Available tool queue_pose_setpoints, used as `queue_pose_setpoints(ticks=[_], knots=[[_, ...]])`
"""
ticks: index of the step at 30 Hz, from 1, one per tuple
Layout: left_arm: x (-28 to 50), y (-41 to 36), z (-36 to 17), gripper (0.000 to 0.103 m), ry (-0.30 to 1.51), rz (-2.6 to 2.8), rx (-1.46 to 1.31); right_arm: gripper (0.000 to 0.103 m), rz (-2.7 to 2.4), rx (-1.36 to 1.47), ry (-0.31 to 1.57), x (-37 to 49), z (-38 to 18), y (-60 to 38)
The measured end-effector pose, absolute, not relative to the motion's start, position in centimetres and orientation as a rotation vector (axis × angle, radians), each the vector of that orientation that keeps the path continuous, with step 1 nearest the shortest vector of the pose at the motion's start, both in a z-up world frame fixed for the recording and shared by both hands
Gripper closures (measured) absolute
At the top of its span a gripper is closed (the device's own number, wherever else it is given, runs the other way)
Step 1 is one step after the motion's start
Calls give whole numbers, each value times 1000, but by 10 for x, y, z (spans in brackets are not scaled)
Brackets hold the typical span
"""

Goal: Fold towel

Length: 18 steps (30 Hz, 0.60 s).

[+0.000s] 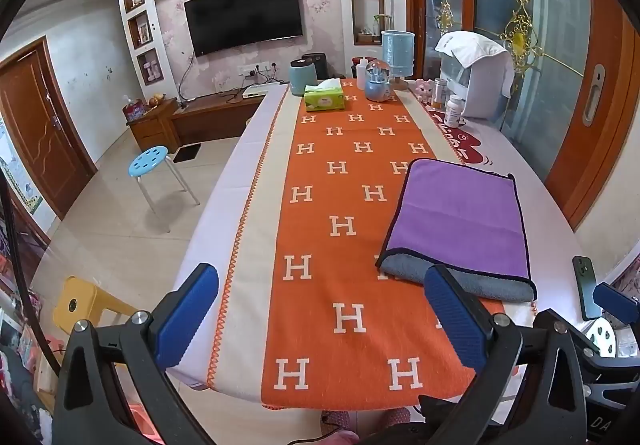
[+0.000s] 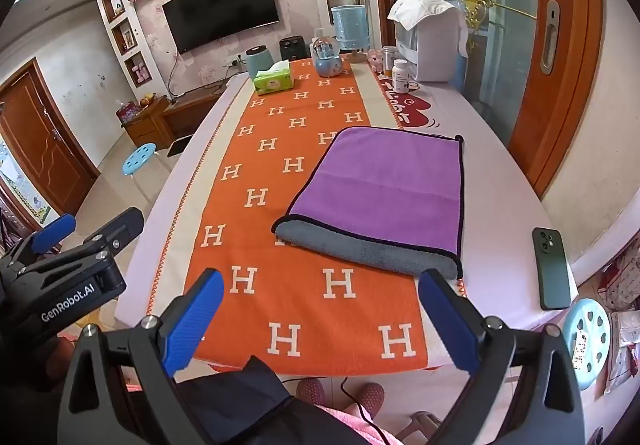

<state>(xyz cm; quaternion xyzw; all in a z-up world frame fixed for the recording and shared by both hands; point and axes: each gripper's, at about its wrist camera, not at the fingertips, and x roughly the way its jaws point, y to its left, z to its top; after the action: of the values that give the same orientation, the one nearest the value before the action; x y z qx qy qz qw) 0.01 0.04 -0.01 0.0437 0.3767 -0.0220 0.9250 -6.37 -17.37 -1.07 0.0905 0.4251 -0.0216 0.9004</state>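
Left tongs (image 1: pixel 320 319): wide open, nothing held, hovering over near edge of worktop (image 1: pixel 256 149). Blue pads (image 1: pixel 186 315) well apart, clear of cloth.
Right tongs (image 2: pixel 322 319): also wide open, empty, over near edge; right pad tip just in front of towel's near right corner, contact unclear.
Left tongs also visible in right view at left edge (image 2: pixel 64 245), off the worktop side.
Orange runner (image 1: pixel 340 265) with white H pattern down the worktop middle, cream borders.
Towel (image 2: pixel 384 197): folded once, purple face up, grey underside showing along the near edge, dark piping round the rim. Lying flat, half on runner, half on the pale worktop to its right. Same towel in left view (image 1: pixel 460 229), right of centre.
Phone (image 2: pixel 554 269): dark green, face down, right of towel, near worktop's right edge, apart from towel.
Far end: tissue box (image 1: pixel 324 97), teal jar (image 1: pixel 302 77), blue bucket (image 1: pixel 397 47), pill bottle (image 1: pixel 454 111), white appliance with cloth draped over (image 1: pixel 480 85).
Beyond: blue stool (image 1: pixel 149 161) on floor left, TV (image 1: pixel 244 15) on wall.
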Motion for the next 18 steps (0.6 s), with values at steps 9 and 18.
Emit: queue_pose_setpoints(ticks=[9,18], knots=[[0,0,0,1,769,-43,94,5,-44,187,880,-64,-11,-174],[0,0,0,1,768,-44,93,5,-47,184,882,-64,-11,-173]])
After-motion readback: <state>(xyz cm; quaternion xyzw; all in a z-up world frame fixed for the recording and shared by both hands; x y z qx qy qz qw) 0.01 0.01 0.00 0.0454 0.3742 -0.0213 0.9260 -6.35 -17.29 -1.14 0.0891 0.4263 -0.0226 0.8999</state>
